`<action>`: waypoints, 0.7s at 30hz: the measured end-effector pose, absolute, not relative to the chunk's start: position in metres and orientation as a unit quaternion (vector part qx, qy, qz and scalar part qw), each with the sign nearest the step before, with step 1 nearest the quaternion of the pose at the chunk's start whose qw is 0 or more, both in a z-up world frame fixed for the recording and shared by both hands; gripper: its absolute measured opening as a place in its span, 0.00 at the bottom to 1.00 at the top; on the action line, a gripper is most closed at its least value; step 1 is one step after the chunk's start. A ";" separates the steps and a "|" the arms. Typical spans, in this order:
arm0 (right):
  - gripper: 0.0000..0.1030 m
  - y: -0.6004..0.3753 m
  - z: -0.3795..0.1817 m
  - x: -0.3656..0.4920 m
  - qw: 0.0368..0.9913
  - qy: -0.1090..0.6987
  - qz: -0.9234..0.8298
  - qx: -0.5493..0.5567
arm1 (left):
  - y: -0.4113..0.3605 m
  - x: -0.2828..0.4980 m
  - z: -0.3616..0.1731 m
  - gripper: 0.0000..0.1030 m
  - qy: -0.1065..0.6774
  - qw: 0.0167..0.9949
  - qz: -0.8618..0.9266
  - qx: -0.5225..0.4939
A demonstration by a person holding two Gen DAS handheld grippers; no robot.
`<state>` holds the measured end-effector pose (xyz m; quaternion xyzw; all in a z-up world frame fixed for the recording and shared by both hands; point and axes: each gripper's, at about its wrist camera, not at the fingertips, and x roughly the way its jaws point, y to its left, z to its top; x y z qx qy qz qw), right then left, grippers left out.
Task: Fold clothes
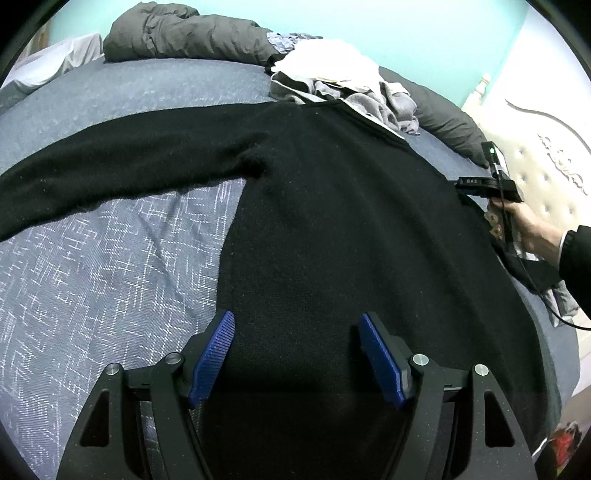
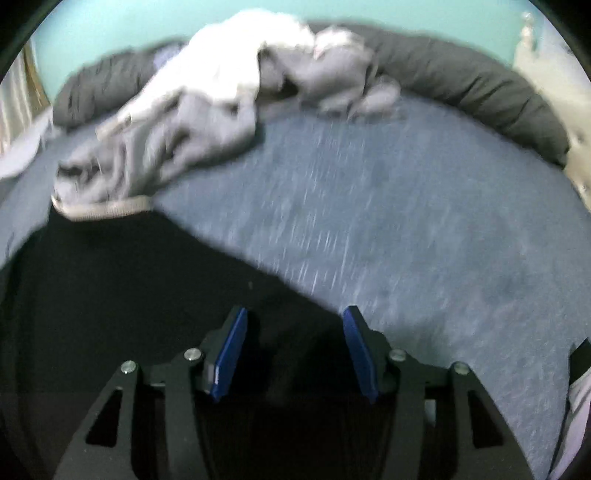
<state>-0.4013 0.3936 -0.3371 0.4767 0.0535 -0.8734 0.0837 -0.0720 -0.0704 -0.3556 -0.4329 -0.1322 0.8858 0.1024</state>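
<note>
Blue-padded fingers [image 1: 218,354] of the left gripper [image 1: 297,354] are standing wide apart nearest the lens, hovering over the lower body of a black sweater [image 1: 332,221] with nothing pinched between them. That sweater is lying spread on the grey-blue patterned bedspread [image 1: 92,277], its body running away from the camera and one long sleeve [image 1: 110,166] stretching out flat to the left.

At the garment's right edge, the right gripper [image 2: 293,350] is being held by a person's hand [image 1: 524,225]; in its own blurred view the jaws are parted over the black fabric's edge, and no cloth is visibly clamped between the pads, so it is reading as open.

Judging from this layout, the step in hand is smoothing and arranging the sweater before the first fold. Doing it well probably means taking thin pinches at the hem and shoulder on one side, keeping the cloth taut between both grippers, and carrying the sleeve across the body without dragging the bedspread into ridges.

Farther off, a heap of white and grey clothes [image 1: 340,81] is waiting just beyond the neckline, touching it, and should stay clear of the fold. Behind it a dark grey rolled duvet [image 1: 177,37] is lying against the turquoise wall [image 1: 406,29].
</note>
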 end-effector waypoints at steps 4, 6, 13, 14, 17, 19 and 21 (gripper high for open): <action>0.09 0.387 -0.343 -0.403 0.060 0.074 -0.872 0.480 | -0.073 -0.074 -0.355 0.72 -0.140 0.102 0.886 -0.431; 0.05 0.386 -0.342 -0.404 0.055 0.081 -0.873 0.478 | -0.073 -0.075 -0.355 0.72 -0.142 0.103 0.885 -0.431; 0.03 0.383 -0.332 -0.408 0.005 0.125 -0.887 0.444 | -0.078 -0.073 -0.354 0.72 -0.154 0.106 0.885 -0.427; 0.03 0.384 -0.334 -0.411 -0.003 0.129 -0.885 0.447 | -0.078 -0.073 -0.356 0.72 -0.155 0.105 0.884 -0.428; 0.03 0.390 -0.341 -0.416 -0.024 0.134 -0.879 0.458 | -0.077 -0.073 -0.357 0.72 -0.155 0.105 0.883 -0.430; 0.01 0.393 -0.342 -0.418 -0.042 0.129 -0.878 0.459 | -0.076 -0.072 -0.358 0.72 -0.153 0.106 0.882 -0.432; 0.01 0.395 -0.343 -0.419 -0.056 0.120 -0.879 0.459 | -0.076 -0.072 -0.359 0.72 -0.153 0.107 0.881 -0.435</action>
